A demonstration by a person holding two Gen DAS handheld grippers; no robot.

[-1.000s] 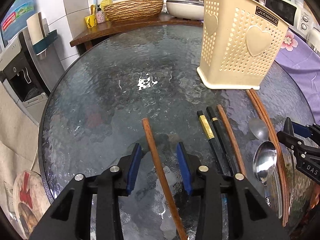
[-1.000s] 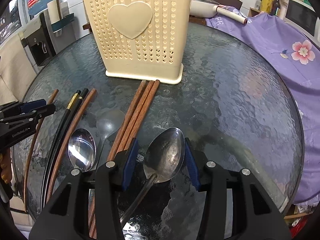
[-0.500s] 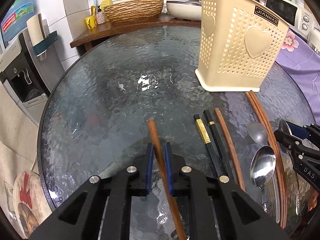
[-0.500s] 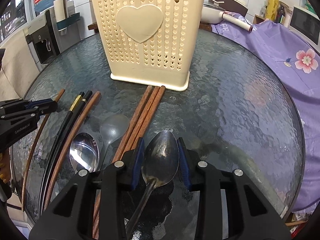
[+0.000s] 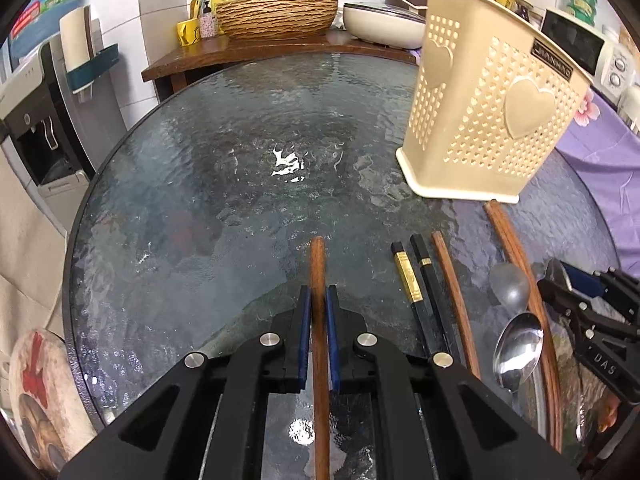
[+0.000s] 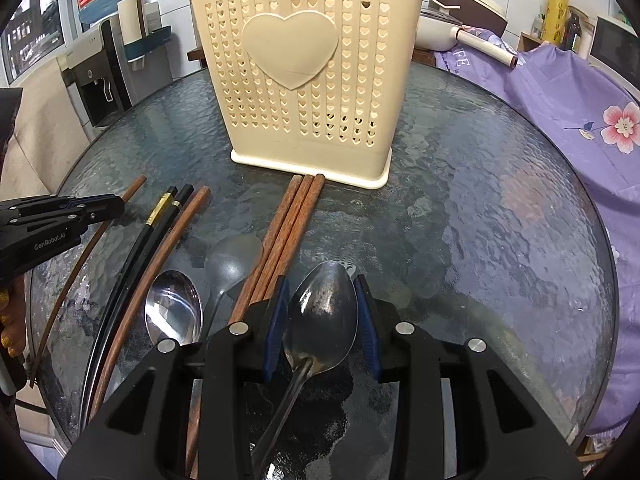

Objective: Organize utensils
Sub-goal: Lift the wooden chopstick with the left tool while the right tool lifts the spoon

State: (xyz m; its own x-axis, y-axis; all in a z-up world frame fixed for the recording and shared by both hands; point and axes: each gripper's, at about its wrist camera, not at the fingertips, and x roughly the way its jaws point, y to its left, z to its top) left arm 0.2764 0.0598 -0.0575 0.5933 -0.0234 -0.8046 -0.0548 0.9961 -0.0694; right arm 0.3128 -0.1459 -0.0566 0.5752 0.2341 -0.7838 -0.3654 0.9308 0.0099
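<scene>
My left gripper point(image 5: 318, 294) is shut on a brown wooden chopstick point(image 5: 317, 260), whose tip sticks out ahead of the blue pads over the glass table point(image 5: 224, 200). The same gripper point(image 6: 116, 206) shows at the left edge of the right wrist view. My right gripper point(image 6: 321, 285) is shut on the bowl of a dull metal spoon point(image 6: 324, 312), with its handle running back between the fingers. The right gripper point(image 5: 560, 284) also appears at the right of the left wrist view. A cream perforated utensil holder point(image 6: 308, 80) point(image 5: 492, 120) stands upright behind both.
On the glass lie two black chopsticks with gold bands point(image 6: 160, 220), a single brown chopstick point(image 6: 180, 228), three brown chopsticks side by side point(image 6: 288, 232), a shiny spoon point(image 6: 172, 308) and a grey spoon point(image 6: 232, 256). A purple flowered cloth point(image 6: 568, 120) covers things at the right.
The left pads have come together onto the brown chopstick. The right pads have drawn in against the bowl of the spoon. Neither hand has shifted much.
</scene>
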